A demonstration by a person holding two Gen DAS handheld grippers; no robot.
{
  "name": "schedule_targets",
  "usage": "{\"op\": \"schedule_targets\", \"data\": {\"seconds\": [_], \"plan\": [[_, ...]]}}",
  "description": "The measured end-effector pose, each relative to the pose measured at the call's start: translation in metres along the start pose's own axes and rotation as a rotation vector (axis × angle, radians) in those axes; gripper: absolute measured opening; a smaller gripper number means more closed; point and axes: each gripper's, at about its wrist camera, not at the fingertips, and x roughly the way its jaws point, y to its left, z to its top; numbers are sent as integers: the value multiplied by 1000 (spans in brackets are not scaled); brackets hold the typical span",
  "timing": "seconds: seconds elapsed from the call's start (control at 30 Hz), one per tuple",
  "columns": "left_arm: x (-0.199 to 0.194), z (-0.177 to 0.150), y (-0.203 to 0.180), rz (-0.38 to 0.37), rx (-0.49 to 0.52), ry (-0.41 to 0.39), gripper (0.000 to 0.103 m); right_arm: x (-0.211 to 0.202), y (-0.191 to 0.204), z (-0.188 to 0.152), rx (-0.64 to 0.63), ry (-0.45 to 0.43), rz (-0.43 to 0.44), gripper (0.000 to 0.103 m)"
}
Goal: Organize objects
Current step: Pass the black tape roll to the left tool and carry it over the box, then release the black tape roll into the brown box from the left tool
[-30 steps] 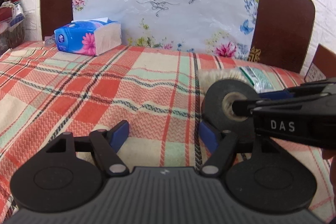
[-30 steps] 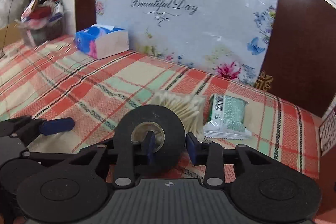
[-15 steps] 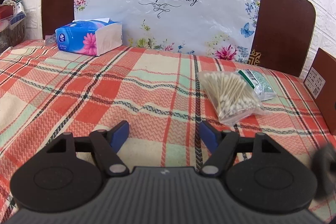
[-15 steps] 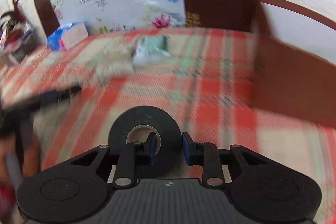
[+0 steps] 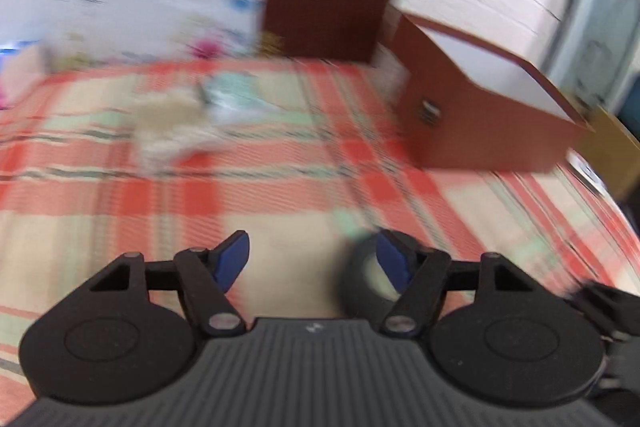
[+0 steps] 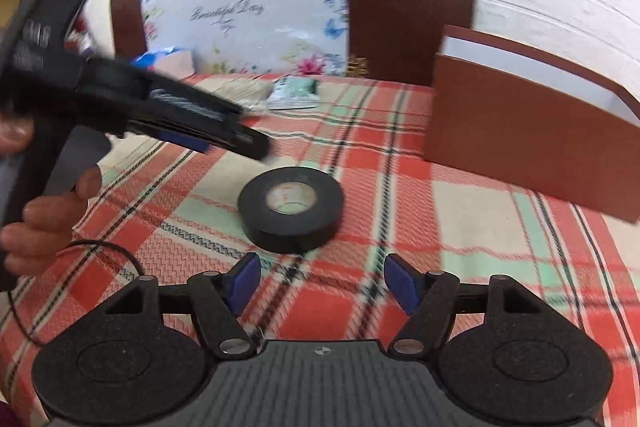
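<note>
A black roll of tape (image 6: 291, 209) lies flat on the plaid cloth, just ahead of my open, empty right gripper (image 6: 322, 283). In the blurred left wrist view the roll (image 5: 362, 283) sits behind the right fingertip of my open, empty left gripper (image 5: 314, 261). The left gripper also shows from the side in the right wrist view (image 6: 240, 139), held by a hand, its tip just left of and above the roll. A bag of cotton swabs (image 6: 244, 91) and a green packet (image 6: 296, 91) lie further back.
An open brown box (image 6: 532, 131) with a white inside stands at the right; it also shows in the left wrist view (image 5: 480, 123). A blue tissue pack (image 6: 164, 61) and a floral board (image 6: 248, 23) stand at the back against the headboard.
My right gripper carried the tape roll to the right near the brown box, opened and let it go flat on the cloth. My left gripper swung right toward the roll.
</note>
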Motion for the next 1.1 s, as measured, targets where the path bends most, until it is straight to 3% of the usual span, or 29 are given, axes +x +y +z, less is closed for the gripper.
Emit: {"op": "schedule_targets", "data": {"seconds": [0.13,0.23,0.33,0.43,0.5,0.6,0.73,0.9,1.1], "plan": [[26,-5,-12,24,22,114,57,18,6,8,-55,-11,-3,75],[27,-10,-19,56,67,93,51,42,6,14,-60,20,23,75],[26,-8,-23,35,80,101,32,52,7,20,-42,9,57,73],[23,0,-25,35,50,113,31,44,8,19,-30,-28,46,73],[12,13,-33,17,32,95,31,27,7,20,-42,-97,14,73],[-2,43,-64,-6,113,-14,31,5,1,37,-110,-234,-112,73],[2,92,-104,-51,193,-115,31,-8,-42,71,-82,-337,-204,73],[46,134,-142,-82,221,-123,30,7,-100,97,-11,-333,-260,73],[115,162,-164,7,241,-108,32,66,-151,117,59,-260,-262,72]]}}
